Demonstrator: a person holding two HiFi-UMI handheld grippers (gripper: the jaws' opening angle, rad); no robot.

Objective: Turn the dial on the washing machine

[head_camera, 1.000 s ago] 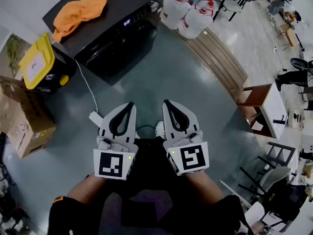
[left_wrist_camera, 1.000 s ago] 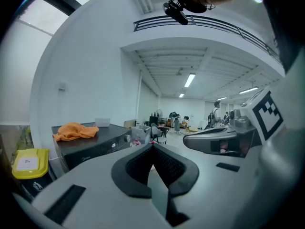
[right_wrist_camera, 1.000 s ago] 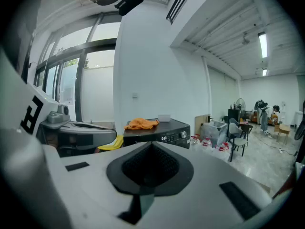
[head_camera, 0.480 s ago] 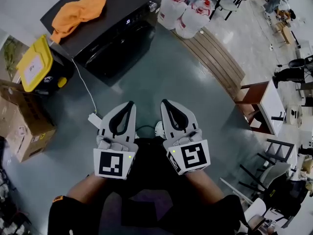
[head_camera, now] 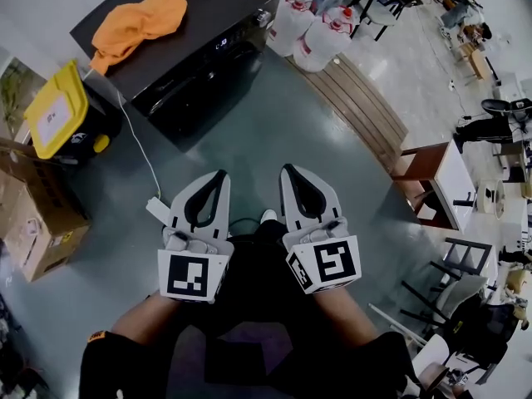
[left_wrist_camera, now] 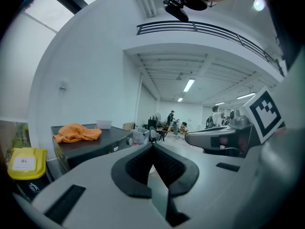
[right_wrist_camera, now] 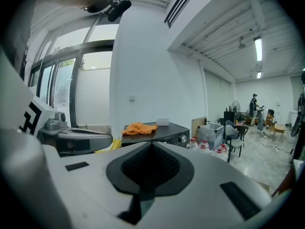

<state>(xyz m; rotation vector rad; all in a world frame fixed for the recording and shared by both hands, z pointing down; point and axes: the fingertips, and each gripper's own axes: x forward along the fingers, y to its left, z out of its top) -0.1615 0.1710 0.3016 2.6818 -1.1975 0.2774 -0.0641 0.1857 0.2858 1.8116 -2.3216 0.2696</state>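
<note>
Two white hand-held tongs, the left gripper (head_camera: 222,175) and the right gripper (head_camera: 285,169), hang side by side above the grey-green floor (head_camera: 274,123). Each has its jaws clenched together on nothing. Well ahead of them stands the black box-shaped washing machine (head_camera: 212,7). Its small round silver dial (right_wrist_camera: 182,138) sits at the right end of the front panel, untouched. A crumpled orange cloth (head_camera: 137,23) lies toward the left edge of the machine's top. A black bin with a yellow lid (head_camera: 56,115) sits just beside the machine.
</note>
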